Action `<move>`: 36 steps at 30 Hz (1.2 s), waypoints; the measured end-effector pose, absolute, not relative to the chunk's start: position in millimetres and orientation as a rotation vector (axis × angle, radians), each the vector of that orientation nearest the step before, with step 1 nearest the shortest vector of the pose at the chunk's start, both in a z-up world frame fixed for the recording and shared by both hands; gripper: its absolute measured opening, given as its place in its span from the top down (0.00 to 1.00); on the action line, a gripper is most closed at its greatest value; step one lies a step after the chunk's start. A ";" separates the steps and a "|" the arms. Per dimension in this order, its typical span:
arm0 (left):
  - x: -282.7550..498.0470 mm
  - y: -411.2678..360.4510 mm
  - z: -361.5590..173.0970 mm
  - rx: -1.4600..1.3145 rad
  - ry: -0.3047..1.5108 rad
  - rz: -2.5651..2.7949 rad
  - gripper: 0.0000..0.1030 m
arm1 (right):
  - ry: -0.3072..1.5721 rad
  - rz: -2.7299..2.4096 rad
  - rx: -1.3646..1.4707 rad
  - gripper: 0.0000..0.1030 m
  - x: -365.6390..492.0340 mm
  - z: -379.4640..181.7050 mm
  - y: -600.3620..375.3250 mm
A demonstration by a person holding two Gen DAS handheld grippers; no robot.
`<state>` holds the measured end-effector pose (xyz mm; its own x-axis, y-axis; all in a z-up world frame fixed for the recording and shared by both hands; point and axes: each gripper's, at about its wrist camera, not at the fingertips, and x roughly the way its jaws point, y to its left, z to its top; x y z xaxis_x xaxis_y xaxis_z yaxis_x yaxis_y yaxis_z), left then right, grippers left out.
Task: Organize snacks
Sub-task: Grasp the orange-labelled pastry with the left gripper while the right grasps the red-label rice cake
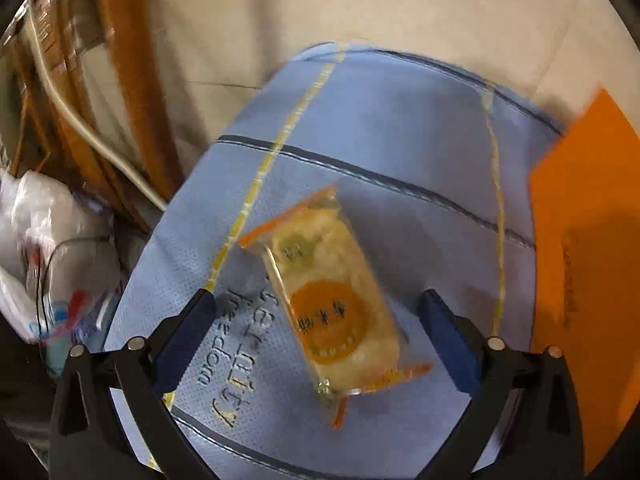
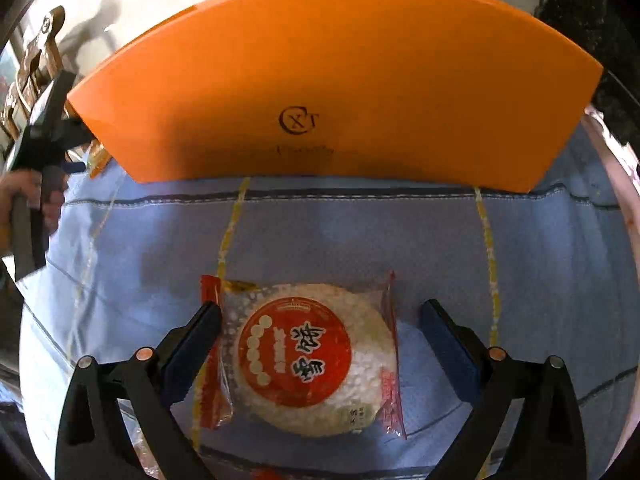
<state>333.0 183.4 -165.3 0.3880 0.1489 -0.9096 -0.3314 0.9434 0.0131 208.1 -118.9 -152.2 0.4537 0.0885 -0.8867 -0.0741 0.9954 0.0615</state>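
**Q:** So which step are you on right now, grabbing or dropping?

**A:** Honestly looks like grabbing, on both sides. Start close: your right gripper [image 2: 320, 340] is spread wide around the red-label rice cracker pack [image 2: 308, 356]. The left blue pad [image 2: 192, 354] is right at the pack's crimped edge, maybe touching it, and the other pad sits clear of it. Nothing is pinched yet. The pack lies flat on the blue tablecloth [image 2: 360, 236].

**Q:** And your other hand?

**A:** Same deal. Your left gripper [image 1: 316, 340] is wide open too, straddling the orange-label cake pack [image 1: 332, 304], which lies skewed between the pads with gaps on both sides. It's resting on the cloth near the embroidered lettering [image 1: 236, 344].

**Q:** Where does the stuff go?

**A:** My guess is the orange box [image 2: 336, 88] further back, standing across the cloth behind the cracker. I can't see an opening from here, so check that first.

**Q:** Next move?

**A:** Square up each gripper on its pack and close gently. Those wrappers are slippery, and the cracker would probably crack if you clamp hard.
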 end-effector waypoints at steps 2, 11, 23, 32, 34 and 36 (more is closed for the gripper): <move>330.3 175.3 -162.2 -0.139 1.112 0.264 0.29 | 1.093 0.109 0.007 0.04 204.3 -152.6 -115.0; 283.2 140.2 -147.6 -0.068 1.157 0.097 0.66 | 1.121 0.071 0.043 0.30 173.6 -134.6 -103.6; 169.7 106.1 9.3 -0.067 0.969 -0.045 0.66 | 0.811 0.052 0.156 0.30 170.8 12.8 -155.8; 248.6 41.2 69.5 0.136 0.836 -0.112 0.66 | 0.689 0.040 0.132 0.29 272.8 86.6 -186.1; 268.7 28.5 68.3 0.166 0.827 -0.117 0.66 | 0.685 0.026 0.098 0.29 289.8 89.9 -189.7; 282.5 17.4 64.6 0.162 0.806 -0.135 0.65 | 0.677 0.007 0.096 0.28 310.6 84.2 -192.7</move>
